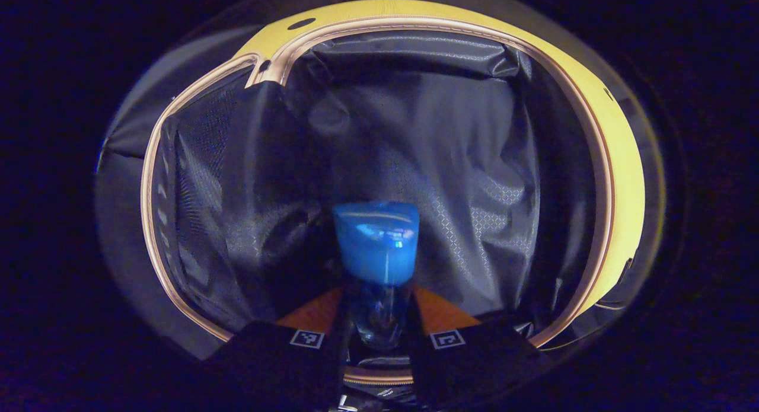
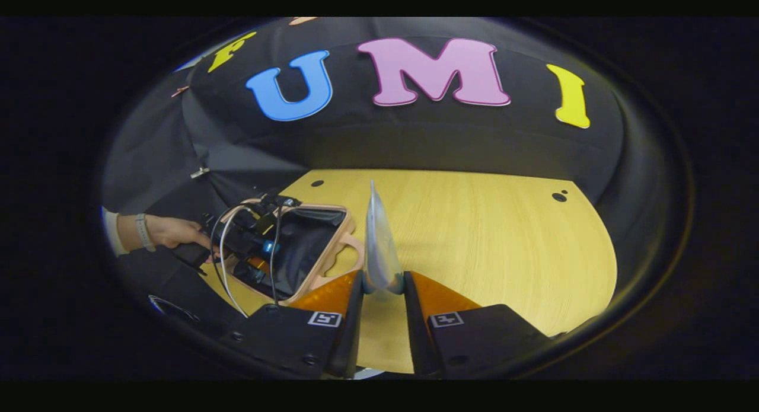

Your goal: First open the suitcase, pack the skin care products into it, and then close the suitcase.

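Left gripper view, claw [image 1: 379, 317] clamping blue-capped bottle [image 1: 376, 246]

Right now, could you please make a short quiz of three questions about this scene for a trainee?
1. True or false: the suitcase is closed.
2. What does the left gripper hold? A) a blue-capped bottle B) a sponge C) nothing
3. Fill in: the right gripper holds a thin tube above the wooden ____.

Key:
1. False. The suitcase lies open, its dark lining visible.
2. A. The bottle sits between the gripper's fingers, over the open suitcase.
3. table.
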Demonstrator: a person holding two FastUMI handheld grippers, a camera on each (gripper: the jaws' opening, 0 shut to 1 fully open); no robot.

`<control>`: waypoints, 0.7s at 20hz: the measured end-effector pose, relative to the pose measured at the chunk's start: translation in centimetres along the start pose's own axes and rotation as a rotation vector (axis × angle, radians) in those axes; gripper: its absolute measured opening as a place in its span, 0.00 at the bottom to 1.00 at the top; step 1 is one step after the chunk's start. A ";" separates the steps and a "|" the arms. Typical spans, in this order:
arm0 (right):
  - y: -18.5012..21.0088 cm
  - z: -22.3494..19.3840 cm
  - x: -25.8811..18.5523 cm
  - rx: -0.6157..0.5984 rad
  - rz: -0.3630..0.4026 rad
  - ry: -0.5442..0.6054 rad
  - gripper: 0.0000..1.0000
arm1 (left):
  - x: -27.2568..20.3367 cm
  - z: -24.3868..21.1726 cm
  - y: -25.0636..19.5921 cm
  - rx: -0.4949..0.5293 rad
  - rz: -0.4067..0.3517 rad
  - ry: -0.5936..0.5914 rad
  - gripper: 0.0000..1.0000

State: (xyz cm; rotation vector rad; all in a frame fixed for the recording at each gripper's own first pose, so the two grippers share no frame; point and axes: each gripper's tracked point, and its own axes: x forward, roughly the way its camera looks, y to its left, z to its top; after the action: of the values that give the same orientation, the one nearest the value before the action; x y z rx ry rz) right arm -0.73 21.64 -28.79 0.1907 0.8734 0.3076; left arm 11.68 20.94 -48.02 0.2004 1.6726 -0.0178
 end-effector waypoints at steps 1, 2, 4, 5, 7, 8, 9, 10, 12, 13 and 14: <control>0.8 -0.3 0.4 0.000 0.015 0.025 0.39 | -0.1 -0.1 -0.1 -0.004 -0.017 -0.017 0.50; 1.6 -0.5 0.8 0.003 0.030 0.048 0.39 | -0.5 -0.3 -0.6 -0.006 -0.033 -0.027 0.53; 3.5 -1.1 1.8 0.009 0.072 0.098 0.39 | -2.1 0.0 -0.7 0.004 -0.054 -0.103 0.70; 4.8 -1.4 2.4 0.019 0.101 0.130 0.39 | -3.6 0.5 -0.6 0.014 -0.067 -0.178 0.79; 8.0 -2.4 3.7 0.057 0.175 0.212 0.39 | -8.6 1.6 -0.4 0.030 -0.109 -0.415 0.85; 9.5 -2.9 4.3 0.080 0.213 0.248 0.39 | -11.7 2.2 -0.2 0.041 -0.136 -0.561 0.87; 11.0 -3.3 5.1 0.104 0.241 0.288 0.39 | -15.1 1.8 0.2 0.039 -0.154 -0.682 0.88; 12.2 -3.9 5.8 0.118 0.263 0.335 0.39 | -17.5 0.4 1.0 0.024 -0.169 -0.783 0.89; 14.4 -5.6 8.1 0.120 0.283 0.426 0.39 | -20.0 -3.4 3.2 -0.054 -0.206 -0.897 0.89; 15.3 -6.6 9.4 0.128 0.276 0.482 0.39 | -20.2 -5.4 3.9 -0.110 -0.233 -0.912 0.90; 15.8 -7.6 10.2 0.146 0.267 0.542 0.39 | -20.4 -7.4 5.0 -0.180 -0.235 -0.928 0.92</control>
State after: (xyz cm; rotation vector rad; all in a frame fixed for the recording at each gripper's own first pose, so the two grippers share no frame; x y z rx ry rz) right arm -3.42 40.28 -36.33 0.3710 1.4123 0.5600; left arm 7.08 24.34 -26.45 -0.1363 0.7558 -0.1186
